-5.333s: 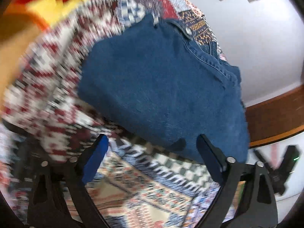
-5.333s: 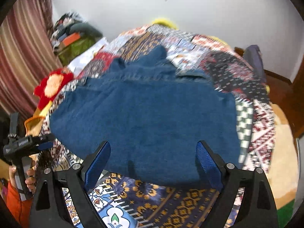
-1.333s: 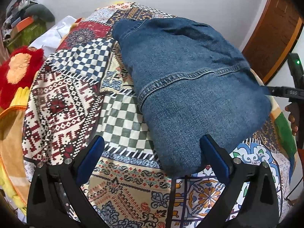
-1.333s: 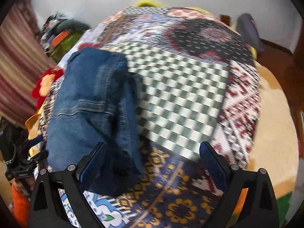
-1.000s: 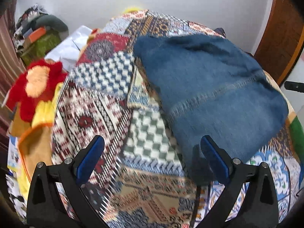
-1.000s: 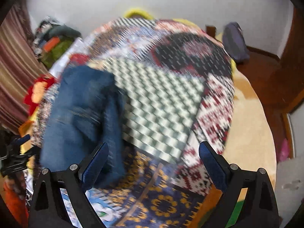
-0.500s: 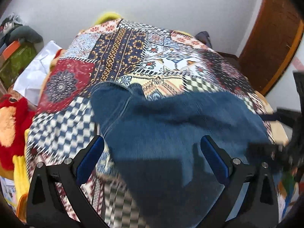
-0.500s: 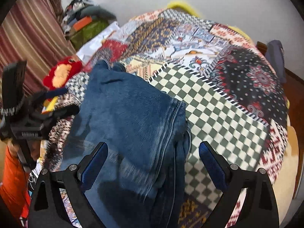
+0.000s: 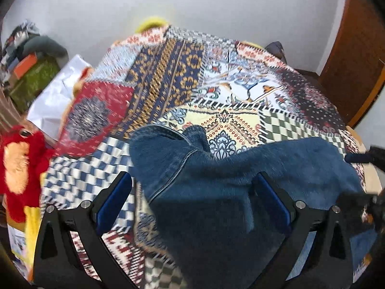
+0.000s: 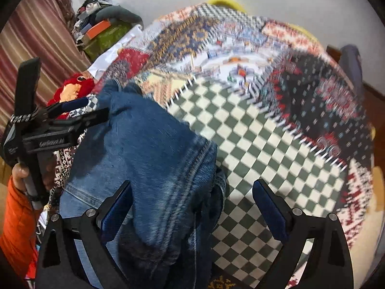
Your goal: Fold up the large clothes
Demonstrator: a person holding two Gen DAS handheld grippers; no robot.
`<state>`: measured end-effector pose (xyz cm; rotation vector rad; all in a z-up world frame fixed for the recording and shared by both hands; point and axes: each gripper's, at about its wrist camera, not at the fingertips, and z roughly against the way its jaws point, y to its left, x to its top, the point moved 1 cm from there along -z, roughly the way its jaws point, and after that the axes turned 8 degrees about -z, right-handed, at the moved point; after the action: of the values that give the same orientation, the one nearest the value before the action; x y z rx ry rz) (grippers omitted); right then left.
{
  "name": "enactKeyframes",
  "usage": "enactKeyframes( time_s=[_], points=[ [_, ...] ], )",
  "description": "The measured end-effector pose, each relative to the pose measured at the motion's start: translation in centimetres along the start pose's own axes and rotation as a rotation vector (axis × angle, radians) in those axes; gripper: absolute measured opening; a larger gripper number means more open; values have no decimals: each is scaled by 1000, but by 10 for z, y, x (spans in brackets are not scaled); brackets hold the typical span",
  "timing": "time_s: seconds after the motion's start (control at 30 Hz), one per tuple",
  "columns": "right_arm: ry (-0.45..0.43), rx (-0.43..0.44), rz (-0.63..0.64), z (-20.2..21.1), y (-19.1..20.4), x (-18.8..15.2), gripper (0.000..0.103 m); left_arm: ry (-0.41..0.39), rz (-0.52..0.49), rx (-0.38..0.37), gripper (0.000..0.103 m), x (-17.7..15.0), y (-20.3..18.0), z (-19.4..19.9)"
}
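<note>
A folded blue denim garment (image 9: 228,192) lies on the patchwork bedspread (image 9: 192,84), near the bed's front edge. My left gripper (image 9: 192,192) is open and empty, its fingers wide apart just above the near part of the denim. My right gripper (image 10: 192,204) is open and empty too, hovering over the denim's (image 10: 149,159) right folded edge, with the green checked patch (image 10: 259,149) to its right. The left gripper shows in the right wrist view (image 10: 79,110) at the denim's far left side.
A red and yellow plush toy (image 9: 16,163) sits at the bed's left edge. A pile of boxes and clothes (image 10: 103,26) stands by the striped curtain (image 10: 31,38). A wooden door (image 9: 356,55) is on the right. A white wall lies behind the bed.
Both grippers have swung about over the folded denim and now hover close above it. They stay open. The denim lies in the same folded shape.
</note>
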<state>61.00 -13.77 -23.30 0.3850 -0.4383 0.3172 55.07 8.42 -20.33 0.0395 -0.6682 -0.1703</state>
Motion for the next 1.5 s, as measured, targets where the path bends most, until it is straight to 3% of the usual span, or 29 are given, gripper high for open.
enactKeyframes(
  time_s=[0.13, 0.27, 0.37, 0.47, 0.6, 0.7, 0.87, 1.0, 1.1, 1.27, 1.33, 1.5],
  points=[
    [-30, 11, -2, 20, 8, -4, 98, -35, -6, -16, 103, -14, 8, 37],
    [39, 45, -30, 11, 5, -19, 98, -21, 42, -74, 103, -37, 14, 53],
    [114, 43, -54, -7, -5, -36, 98, 32, 123, -164, 103, -65, 18, 48],
    [169, 146, -161, -21, -23, -49, 100, 127, 200, -241, 103, -96, 17, 27],
    [213, 237, -228, -34, -39, -54, 103, 169, 325, -344, 103, -120, 19, 7],
    [239, 285, -244, -44, -41, -52, 103, 187, 401, -427, 103, -125, 23, -5],
    [262, 288, -205, -55, -32, -43, 103, 215, 456, -531, 103, -121, 17, -27],
    [245, 296, -167, -61, -21, -37, 103, 231, 487, -593, 103, -114, 8, -45],
    [233, 310, -158, -63, -16, -36, 103, 227, 492, -599, 103, -107, 3, -53],
    [193, 330, -246, -63, -17, -34, 86, 180, 441, -556, 98, -98, -9, -52],
    [198, 356, -292, -61, -21, -37, 68, 166, 445, -553, 88, -97, -7, -51],
    [162, 321, -265, -43, 0, -36, 49, 117, 431, -544, 66, -92, -1, -29]
  ],
)
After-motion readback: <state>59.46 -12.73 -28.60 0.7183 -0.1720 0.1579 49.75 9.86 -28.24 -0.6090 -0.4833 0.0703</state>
